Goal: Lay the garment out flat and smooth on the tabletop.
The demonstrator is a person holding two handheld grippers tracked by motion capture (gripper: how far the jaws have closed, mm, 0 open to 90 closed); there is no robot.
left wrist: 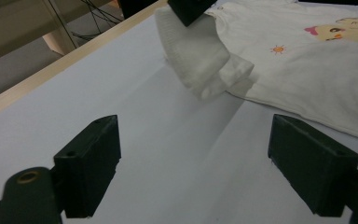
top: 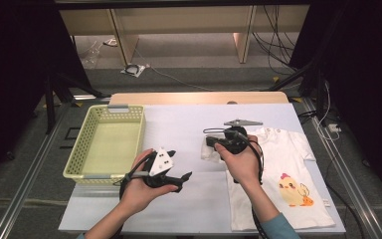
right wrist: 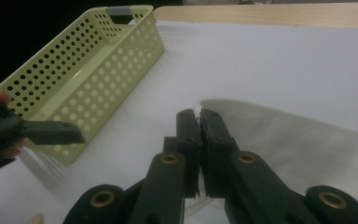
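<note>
- Two grippers work over a white table (top: pixel 189 129), each held in one of a person's hands.
- The right gripper (right wrist: pixel 198 115) has its jaws pressed together on a sleeve (left wrist: pixel 200 56) of a small white T-shirt (top: pixel 283 164); a sliver of white cloth shows between the jaw tips in the right gripper view.
- In the left gripper view the pinched sleeve hangs bunched and lifted off the table, with the right gripper's black tip on its upper edge.
- The T-shirt lies flat on the right half of the table, printed side up, with a yellow chick picture (top: pixel 292 190) near its lower hem.
- The left gripper (left wrist: pixel 196 163) has its jaws standing wide apart, with nothing between them but bare table; it points toward the lifted sleeve and is apart from it.
- In the high view the left gripper (top: pixel 181 178) sits near the front of the table, between the basket and the T-shirt.
- A pale green perforated basket (top: pixel 82 154) stands on the left side of the table, well apart from the T-shirt.
</note>
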